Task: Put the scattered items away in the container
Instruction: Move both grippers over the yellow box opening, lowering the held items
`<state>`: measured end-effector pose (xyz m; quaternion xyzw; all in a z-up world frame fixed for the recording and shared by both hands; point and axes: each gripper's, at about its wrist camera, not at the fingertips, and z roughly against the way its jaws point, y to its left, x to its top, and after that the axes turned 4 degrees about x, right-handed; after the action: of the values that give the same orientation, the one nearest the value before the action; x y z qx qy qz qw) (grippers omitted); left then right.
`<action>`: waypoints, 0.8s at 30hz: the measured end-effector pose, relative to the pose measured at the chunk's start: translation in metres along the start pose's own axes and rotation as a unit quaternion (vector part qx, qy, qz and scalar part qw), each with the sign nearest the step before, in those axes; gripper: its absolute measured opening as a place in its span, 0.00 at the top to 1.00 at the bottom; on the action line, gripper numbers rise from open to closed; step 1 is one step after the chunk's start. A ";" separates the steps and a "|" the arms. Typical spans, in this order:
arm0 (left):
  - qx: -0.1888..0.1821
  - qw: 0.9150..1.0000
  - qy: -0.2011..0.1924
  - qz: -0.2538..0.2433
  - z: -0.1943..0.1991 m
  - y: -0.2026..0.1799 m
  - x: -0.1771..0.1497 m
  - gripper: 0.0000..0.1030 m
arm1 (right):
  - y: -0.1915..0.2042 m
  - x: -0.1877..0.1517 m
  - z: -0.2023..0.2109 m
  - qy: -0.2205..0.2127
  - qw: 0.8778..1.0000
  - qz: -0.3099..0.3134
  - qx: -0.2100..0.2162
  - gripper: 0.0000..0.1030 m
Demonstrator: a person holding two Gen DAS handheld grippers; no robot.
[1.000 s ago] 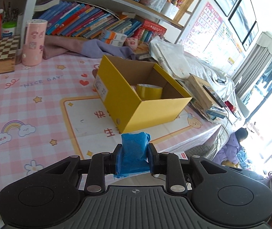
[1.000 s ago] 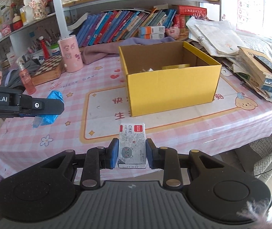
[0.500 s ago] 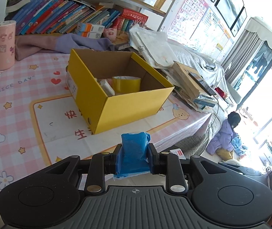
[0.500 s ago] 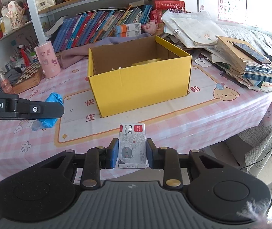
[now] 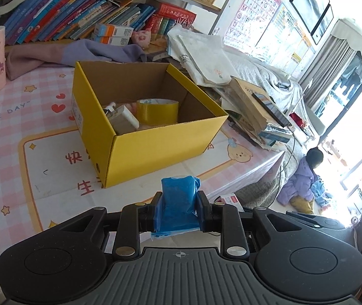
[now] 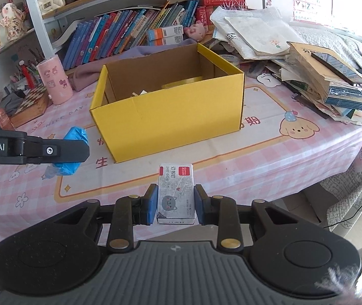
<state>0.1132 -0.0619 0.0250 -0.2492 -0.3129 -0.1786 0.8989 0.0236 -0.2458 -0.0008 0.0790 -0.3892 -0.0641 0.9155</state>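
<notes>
An open yellow cardboard box (image 5: pixel 155 142) (image 6: pixel 170 124) stands on the pink checked tablecloth. Inside it lie a roll of yellow tape (image 5: pixel 157 110) and a white charger plug (image 5: pixel 122 118). My left gripper (image 5: pixel 178 203) is shut on a crumpled blue plastic packet (image 5: pixel 179 200), held short of the box's near corner. In the right wrist view that same blue packet (image 6: pixel 73 150) hangs left of the box in the left gripper's fingers (image 6: pixel 64 150). My right gripper (image 6: pixel 176 202) is shut on a small grey staples box (image 6: pixel 176 193) with a cat drawing, in front of the yellow box.
A pink cylinder (image 6: pixel 54 82) and a chessboard (image 6: pixel 32 101) stand at the table's back left. Purple cloth (image 5: pixel 79 53) lies behind the box. Piled books and papers (image 6: pixel 328 81) crowd the right side. A bookshelf (image 6: pixel 130 30) runs along the back. A person sits on the floor (image 5: pixel 305 178) beyond the table's edge.
Both grippers have slid sideways along the table front with their loads still held. The box has shifted left in each view, and its contents now show more fully in the left wrist view.
</notes>
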 end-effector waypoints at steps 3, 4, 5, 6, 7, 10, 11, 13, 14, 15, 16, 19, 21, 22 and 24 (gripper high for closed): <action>0.001 1.000 0.002 0.000 -0.011 -0.008 0.007 0.76 | -0.013 0.009 -0.005 0.000 1.000 0.001 0.002 0.73; 0.002 1.000 0.003 -0.001 -0.015 -0.010 0.009 0.76 | -0.017 0.011 -0.007 0.000 1.000 0.000 0.002 0.73; 0.003 1.000 0.003 -0.002 -0.019 -0.013 0.012 0.76 | -0.022 0.014 -0.008 -0.001 1.000 -0.001 0.003 0.73; 0.004 1.000 0.003 -0.004 -0.022 -0.016 0.015 0.76 | -0.027 0.017 -0.010 -0.001 1.000 -0.003 0.003 0.73; 0.005 1.000 0.002 -0.005 -0.026 -0.019 0.018 0.76 | -0.032 0.019 -0.012 -0.001 1.000 -0.004 0.004 0.73; 0.011 1.000 -0.008 -0.008 -0.033 -0.027 0.028 0.76 | -0.045 0.030 -0.018 -0.005 1.000 -0.004 0.009 0.73; 0.014 1.000 -0.012 -0.009 -0.034 -0.029 0.032 0.76 | -0.049 0.034 -0.019 -0.008 1.000 -0.003 0.011 0.73; 0.022 0.999 -0.024 -0.009 -0.036 -0.032 0.040 0.76 | -0.055 0.042 -0.022 -0.015 1.000 0.000 0.017 0.73; 0.028 0.999 -0.030 -0.009 -0.036 -0.033 0.044 0.76 | -0.058 0.046 -0.023 -0.019 1.000 0.003 0.020 0.73; 0.034 0.999 -0.037 -0.010 -0.037 -0.034 0.048 0.76 | -0.059 0.051 -0.024 -0.024 0.999 0.007 0.023 0.73; 0.040 0.998 -0.044 -0.010 -0.036 -0.035 0.053 0.76 | -0.061 0.056 -0.025 -0.028 0.999 0.011 0.027 0.73; 0.062 0.996 -0.065 -0.013 -0.036 -0.035 0.067 0.76 | -0.062 0.074 -0.028 -0.042 0.998 0.025 0.042 0.73; 0.077 0.994 -0.078 -0.014 -0.036 -0.033 0.076 0.76 | -0.062 0.086 -0.031 -0.052 0.997 0.036 0.053 0.73; 0.085 0.993 -0.084 -0.016 -0.036 -0.032 0.081 0.76 | -0.062 0.093 -0.033 -0.058 0.996 0.042 0.058 0.73; 0.102 0.990 -0.091 -0.021 -0.039 -0.028 0.089 0.76 | -0.061 0.107 -0.038 -0.070 0.994 0.052 0.066 0.73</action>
<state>0.1846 -0.1208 0.0662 -0.1653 -0.4152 -0.1408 0.8834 0.1215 -0.3209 0.0363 0.1145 -0.4593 0.0037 0.8809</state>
